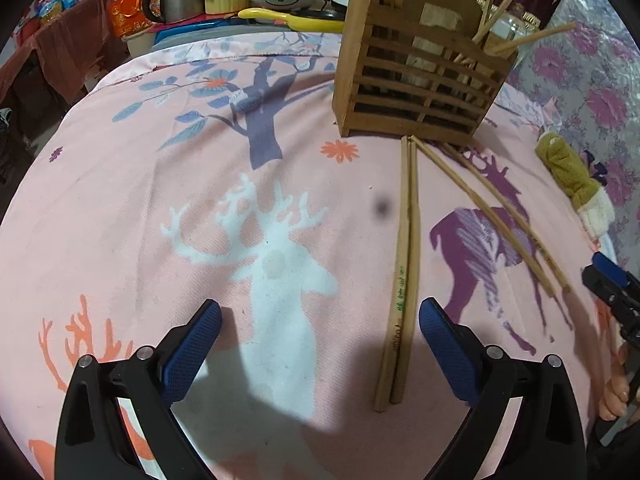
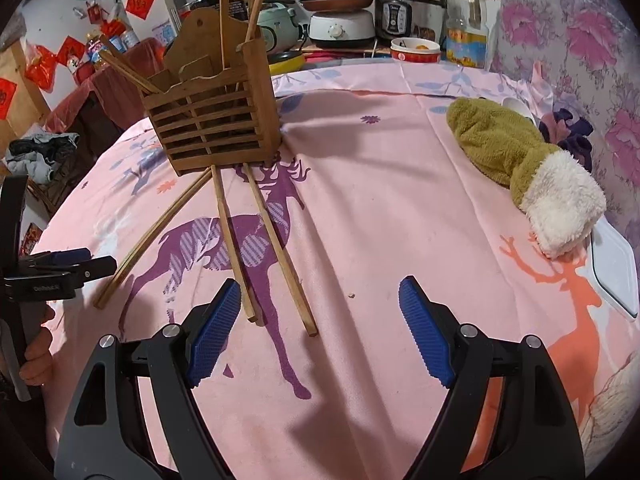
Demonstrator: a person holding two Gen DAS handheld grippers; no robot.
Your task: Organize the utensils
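Observation:
A slatted wooden utensil holder [image 1: 420, 76] [image 2: 216, 124] stands on the pink deer-print cloth [image 1: 160, 208] with several chopsticks upright in it. In front of it, one pair of chopsticks [image 1: 404, 264] [image 2: 156, 236] lies side by side. Two more chopsticks [image 1: 496, 220] [image 2: 256, 248] lie spread apart. My left gripper [image 1: 320, 336] is open, and the near ends of the pair sit just inside its right finger. My right gripper [image 2: 320, 332] is open with nothing pressed. One loose chopstick's end lies by its left finger [image 2: 216, 332].
A green and white fleece mitten [image 2: 520, 168] [image 1: 572, 184] lies to the right. A white tray [image 2: 616, 268] sits at the cloth's right edge. Rice cookers, pots, a bowl and bottles crowd the counter [image 2: 360, 28] behind. Each gripper shows at the other view's edge.

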